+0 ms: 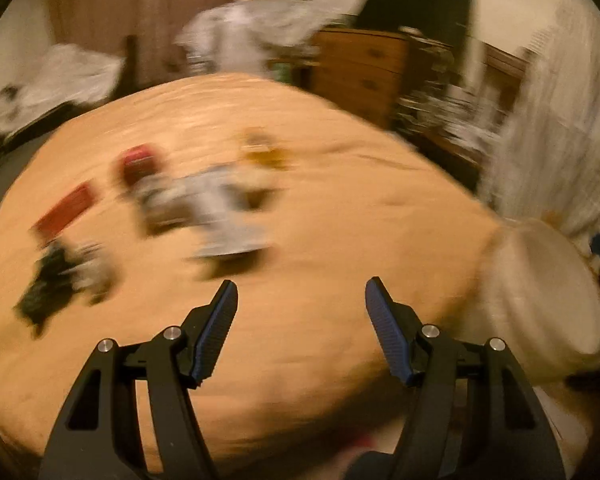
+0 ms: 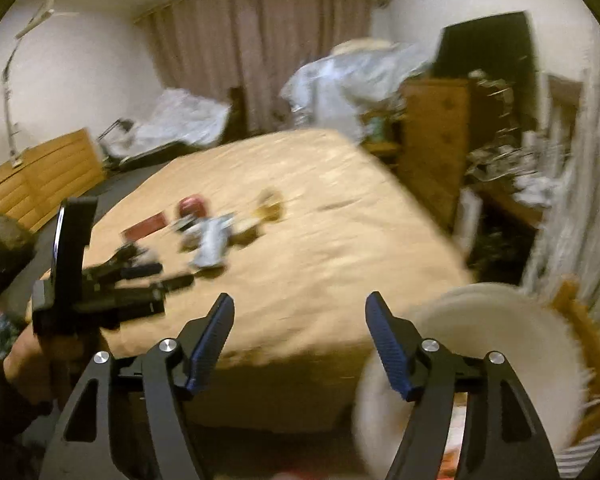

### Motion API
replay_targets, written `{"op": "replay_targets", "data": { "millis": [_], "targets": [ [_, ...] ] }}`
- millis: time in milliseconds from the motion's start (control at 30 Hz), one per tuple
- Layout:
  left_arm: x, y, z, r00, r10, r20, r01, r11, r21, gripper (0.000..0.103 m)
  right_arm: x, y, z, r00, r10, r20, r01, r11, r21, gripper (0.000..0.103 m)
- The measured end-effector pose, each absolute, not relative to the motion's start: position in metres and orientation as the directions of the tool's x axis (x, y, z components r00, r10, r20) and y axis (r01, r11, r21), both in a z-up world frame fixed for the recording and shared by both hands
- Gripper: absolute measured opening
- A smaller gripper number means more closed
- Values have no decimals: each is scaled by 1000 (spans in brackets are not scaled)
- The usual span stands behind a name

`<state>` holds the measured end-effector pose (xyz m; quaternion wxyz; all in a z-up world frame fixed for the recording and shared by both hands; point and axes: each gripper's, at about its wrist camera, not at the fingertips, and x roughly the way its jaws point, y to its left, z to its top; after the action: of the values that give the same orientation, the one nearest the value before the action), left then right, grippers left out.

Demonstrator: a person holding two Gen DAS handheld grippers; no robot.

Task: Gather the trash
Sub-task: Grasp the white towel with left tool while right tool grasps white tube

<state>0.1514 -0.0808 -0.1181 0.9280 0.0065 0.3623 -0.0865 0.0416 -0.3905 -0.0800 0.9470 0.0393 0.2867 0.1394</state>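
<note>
Left wrist view: left gripper (image 1: 302, 290) jaws apart, empty — right gripper (image 2: 300, 304) likewise, above bed (image 2: 320, 280).

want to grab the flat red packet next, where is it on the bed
The flat red packet lies left of the pile on the bed, beside the red can; the left wrist view shows it far left.

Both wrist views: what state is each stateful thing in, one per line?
left tongs: open, nothing between them
right tongs: open, nothing between them
white bin: open-topped, beside the bed
trash pile: lying loose on the bed, uncollected
chest of drawers: drawers shut
</note>
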Motion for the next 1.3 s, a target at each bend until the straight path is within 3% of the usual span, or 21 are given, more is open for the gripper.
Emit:
{"op": "replay_targets", "data": {
  "millis": [167,400,800,1000,1100,1300],
  "targets": [
    [167,32,-140,702,-8,-712,-60,996,-71,63,68,-326,-103,733,372,-569,-319,927,195,69],
    [188,88,-171,647,-19,-763,-104,988,-113,63,95,-278,-132,664,423,-616,-354,904,240,69],
    [231,91,-178,670,-65,-740,-60,988,-141,63,128,-250,-150,606,446,-659,-379,890,254,70],
    [257,85,-177,663,-62,-746,-63,989,-137,63,189,-221,-137,591,467,-657,-412,876,252,69],
    [260,86,-187,648,-71,-758,-62,988,-145,50,230,-202,-140,557,476,-681,-418,869,265,61],
    [264,79,-189,650,-77,-756,-23,992,-121,50,308,-161,-166,499,430,-752,-401,884,240,60]
  ]
}}
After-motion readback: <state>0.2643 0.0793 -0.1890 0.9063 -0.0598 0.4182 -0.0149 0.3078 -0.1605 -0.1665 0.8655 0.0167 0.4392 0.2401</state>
